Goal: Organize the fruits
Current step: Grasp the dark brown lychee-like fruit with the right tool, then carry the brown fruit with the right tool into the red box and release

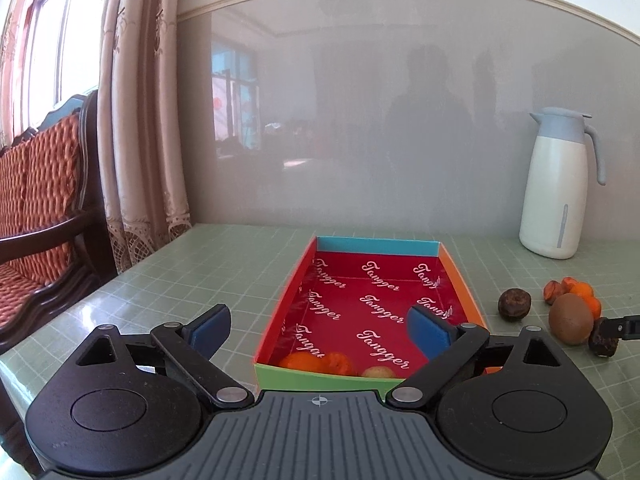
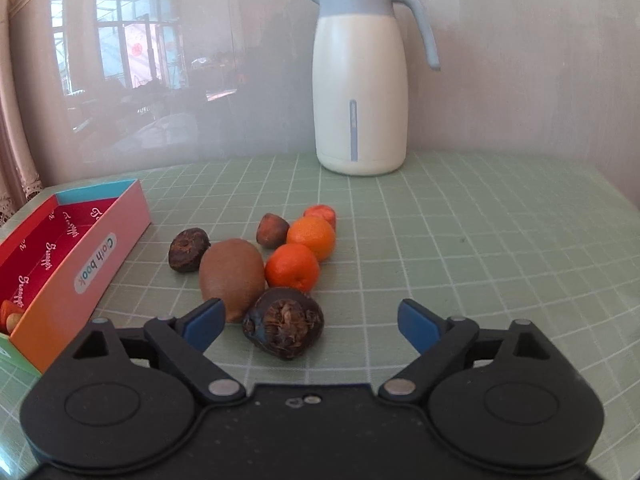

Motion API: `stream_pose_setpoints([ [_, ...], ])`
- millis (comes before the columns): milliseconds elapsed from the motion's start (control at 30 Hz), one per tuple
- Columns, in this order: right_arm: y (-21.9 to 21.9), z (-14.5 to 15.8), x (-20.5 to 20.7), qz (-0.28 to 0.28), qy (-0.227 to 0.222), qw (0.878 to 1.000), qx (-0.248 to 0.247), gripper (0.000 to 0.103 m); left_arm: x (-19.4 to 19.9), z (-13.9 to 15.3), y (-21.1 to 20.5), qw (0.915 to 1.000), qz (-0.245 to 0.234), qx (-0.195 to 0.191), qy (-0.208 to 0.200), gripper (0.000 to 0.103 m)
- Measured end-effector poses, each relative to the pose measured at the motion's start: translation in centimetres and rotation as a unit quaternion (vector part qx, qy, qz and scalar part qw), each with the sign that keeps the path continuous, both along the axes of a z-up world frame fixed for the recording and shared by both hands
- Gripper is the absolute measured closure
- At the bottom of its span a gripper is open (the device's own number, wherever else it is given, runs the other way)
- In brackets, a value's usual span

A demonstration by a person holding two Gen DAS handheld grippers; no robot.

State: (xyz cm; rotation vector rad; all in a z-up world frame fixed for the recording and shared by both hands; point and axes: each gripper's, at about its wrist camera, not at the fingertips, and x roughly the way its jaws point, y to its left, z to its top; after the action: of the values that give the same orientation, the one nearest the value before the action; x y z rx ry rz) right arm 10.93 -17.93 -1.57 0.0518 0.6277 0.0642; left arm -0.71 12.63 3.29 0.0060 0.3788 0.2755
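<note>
Green gridded tabletop (image 2: pixel 480 240) carries a shallow box (image 1: pixel 276 316) with red printed lining, two small orange fruits (image 1: pixel 318 362) and a pale round one (image 1: pixel 378 372) lying at its near end. Left gripper (image 1: pixel 320 326) hovers over that near end, jaws wide apart, holding nothing. Right gripper (image 2: pixel 308 322) also spread wide, a dark wrinkled fruit (image 2: pixel 284 322) between its fingers, untouched; just behind it sit a kiwi (image 2: pixel 232 276), two oranges (image 2: pixel 302 254) and more dark fruit, white jug (image 2: pixel 360 92) well beyond.
</note>
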Motion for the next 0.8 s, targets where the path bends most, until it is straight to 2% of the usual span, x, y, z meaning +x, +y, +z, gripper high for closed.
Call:
stream_pose_setpoints([
  [133,0.1,-0.9,0.9,-0.005,0.022,1.000,0.004,0.014,0.0,-0.2,0.5,0.9999,0.006,-0.008,0.007,0.007],
  [200,0.1,-1.3,1.3,0.001,0.031,0.999,0.018,0.020,0.0,-0.3,0.8,0.9998,0.008,-0.012,0.010,0.007],
  [233,0.1,-1.5,1.5,0.004,0.035,0.999,0.028,0.029,0.0,-0.3,1.0,0.9998,0.010,-0.014,0.012,0.006],
  [300,0.3,-1.7,1.6,0.010,0.035,0.999,0.031,0.034,0.0,-0.4,1.3,0.9996,0.013,-0.018,0.015,0.006],
  [333,0.6,-1.7,1.6,0.016,0.035,0.999,0.028,0.045,0.0,-0.5,1.4,0.9996,0.015,-0.019,0.016,0.006],
  [367,0.8,-1.7,1.6,0.022,0.035,0.999,0.029,0.052,0.1,-0.5,1.5,0.9995,0.017,-0.019,0.018,0.005],
  [567,1.5,-1.5,1.1,0.035,0.029,0.999,0.025,0.053,0.0,-0.6,2.1,0.9991,0.027,-0.024,0.024,0.005],
  [800,2.2,0.4,-0.4,0.057,-0.010,0.998,0.023,0.053,-0.9,-0.5,2.7,0.9987,0.038,-0.028,0.019,0.004],
])
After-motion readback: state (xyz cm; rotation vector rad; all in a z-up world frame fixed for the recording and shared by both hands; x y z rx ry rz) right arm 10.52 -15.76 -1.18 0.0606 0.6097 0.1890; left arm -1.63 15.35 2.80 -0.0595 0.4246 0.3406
